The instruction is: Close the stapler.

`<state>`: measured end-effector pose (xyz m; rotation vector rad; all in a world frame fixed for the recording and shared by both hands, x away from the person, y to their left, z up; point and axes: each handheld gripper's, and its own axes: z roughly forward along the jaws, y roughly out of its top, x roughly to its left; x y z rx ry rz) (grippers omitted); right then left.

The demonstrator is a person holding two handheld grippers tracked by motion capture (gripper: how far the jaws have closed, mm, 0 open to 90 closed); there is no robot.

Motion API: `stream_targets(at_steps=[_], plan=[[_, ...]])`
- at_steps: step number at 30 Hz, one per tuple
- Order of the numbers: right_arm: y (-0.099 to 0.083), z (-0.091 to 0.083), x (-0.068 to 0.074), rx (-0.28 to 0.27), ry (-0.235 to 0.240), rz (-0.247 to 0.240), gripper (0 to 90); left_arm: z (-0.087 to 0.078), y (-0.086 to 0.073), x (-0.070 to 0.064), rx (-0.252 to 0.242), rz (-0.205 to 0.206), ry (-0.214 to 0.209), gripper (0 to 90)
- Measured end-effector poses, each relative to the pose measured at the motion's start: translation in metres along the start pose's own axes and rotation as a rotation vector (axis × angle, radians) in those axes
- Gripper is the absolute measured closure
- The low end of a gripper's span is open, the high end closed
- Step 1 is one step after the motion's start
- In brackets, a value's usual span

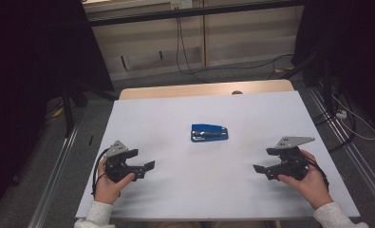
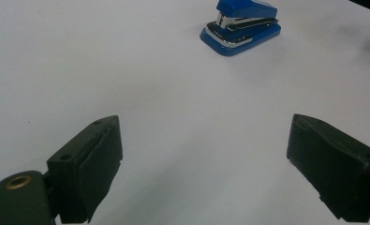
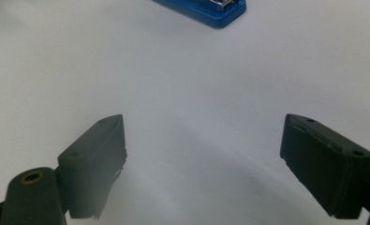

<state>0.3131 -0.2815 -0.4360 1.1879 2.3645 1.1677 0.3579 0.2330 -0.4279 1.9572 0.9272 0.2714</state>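
A blue stapler [image 1: 209, 132] lies flat near the middle of the white table [image 1: 175, 109]. My left gripper [image 1: 147, 166] rests low at the front left, held in a hand, its jaws wide apart with nothing between them. In the left gripper view the stapler [image 2: 241, 24] sits far ahead, up and to the right of the open left gripper [image 2: 205, 154]. My right gripper [image 1: 257, 169] stands open at the front right, pointing inward. In the right gripper view the stapler's base [image 3: 206, 10] crosses the top edge, well beyond the open right gripper [image 3: 203, 154].
The white sheet covers a wooden table whose bare back edge [image 1: 199, 89] shows beyond it. Metal rails [image 1: 57, 171] run along both sides on the floor, and cables [image 1: 185, 52] trail at the back. Dark curtains hang left and right.
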Motion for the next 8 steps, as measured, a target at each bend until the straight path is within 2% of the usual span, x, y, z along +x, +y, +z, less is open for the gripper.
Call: stream_targets(at_steps=[8], plan=[[-0.0004, -0.0006, 0.0002, -0.001, 0.002, -0.005, 13.8, -0.0055, -0.0074, 0.0031, 0.005, -0.002, 0.011, 9.7]])
